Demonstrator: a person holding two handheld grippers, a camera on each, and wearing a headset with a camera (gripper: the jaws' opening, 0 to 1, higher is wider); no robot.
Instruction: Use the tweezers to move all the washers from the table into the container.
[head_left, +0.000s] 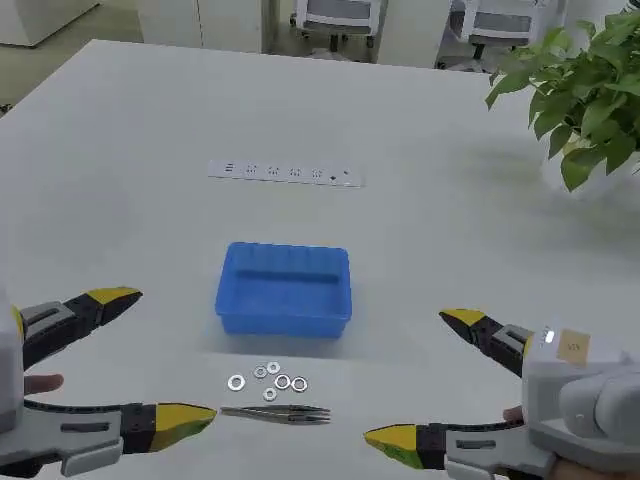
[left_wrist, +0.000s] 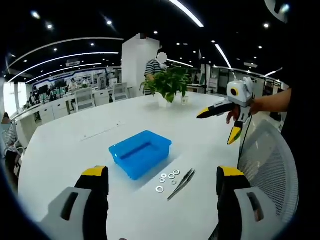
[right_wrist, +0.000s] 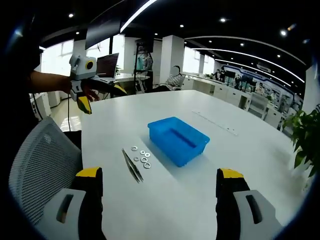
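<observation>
Several small metal washers (head_left: 268, 380) lie in a cluster on the white table (head_left: 300, 120), just in front of an empty blue container (head_left: 284, 287). Thin metal tweezers (head_left: 278, 412) lie right behind the washers, nearer me. My left gripper (head_left: 155, 355) is open at the lower left, apart from everything. My right gripper (head_left: 425, 375) is open at the lower right. In the left gripper view the washers (left_wrist: 167, 178), tweezers (left_wrist: 181, 183) and container (left_wrist: 140, 152) sit between the open jaws. In the right gripper view the washers (right_wrist: 141, 156), tweezers (right_wrist: 132, 165) and container (right_wrist: 178, 139) lie ahead.
A power strip (head_left: 285, 173) lies across the table beyond the container. A green potted plant (head_left: 585, 90) stands at the far right. Office chairs (head_left: 335, 20) stand behind the table's far edge. A mesh chair back (right_wrist: 37, 160) is near the table's front edge.
</observation>
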